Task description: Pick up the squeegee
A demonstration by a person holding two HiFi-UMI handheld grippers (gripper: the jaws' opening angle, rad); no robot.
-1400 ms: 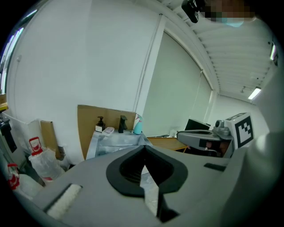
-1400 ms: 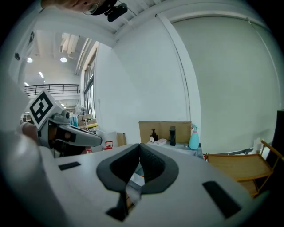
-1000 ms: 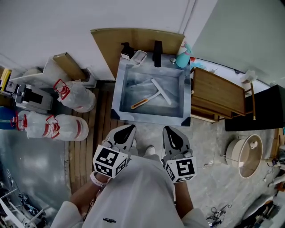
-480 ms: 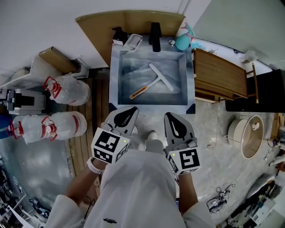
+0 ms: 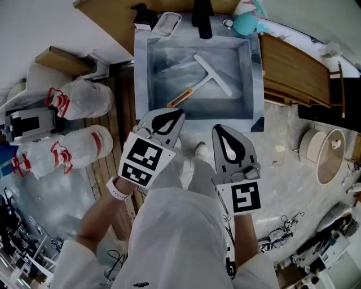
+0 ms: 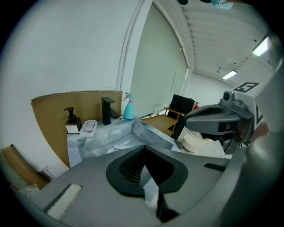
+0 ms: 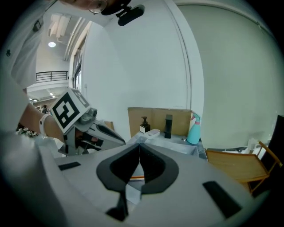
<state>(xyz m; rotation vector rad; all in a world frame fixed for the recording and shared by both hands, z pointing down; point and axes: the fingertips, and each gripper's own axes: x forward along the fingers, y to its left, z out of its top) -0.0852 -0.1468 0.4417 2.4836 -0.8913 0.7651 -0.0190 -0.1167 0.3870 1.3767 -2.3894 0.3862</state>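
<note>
The squeegee [image 5: 204, 72], a white T-shaped blade on an orange-tipped handle, lies flat on the bottom of the grey sink [image 5: 141, 73]. My left gripper [image 5: 178, 112] is shut with nothing in it, and its tips are over the sink's near rim, just short of the handle's orange end. To its right my right gripper [image 5: 218, 129] hangs a little further back, below the rim, also shut and holding nothing. In the left gripper view the shut gripper [image 6: 144, 147] points at the sink. In the right gripper view the shut gripper [image 7: 140, 145] does the same, with the orange handle [image 7: 135, 176] glimpsed beneath.
A black faucet [image 5: 202, 17], a soap dispenser [image 5: 144, 16], a soap dish [image 5: 168, 22] and a teal spray bottle [image 5: 248, 20] line the sink's far edge. A wooden table [image 5: 293, 68] stands right of it. Tied plastic bags [image 5: 79, 100] sit left; a round tub [image 5: 327, 149] sits right.
Both grippers have moved forward and down toward the sink. The left one's tips now reach its near rim. The squeegee has not moved.
</note>
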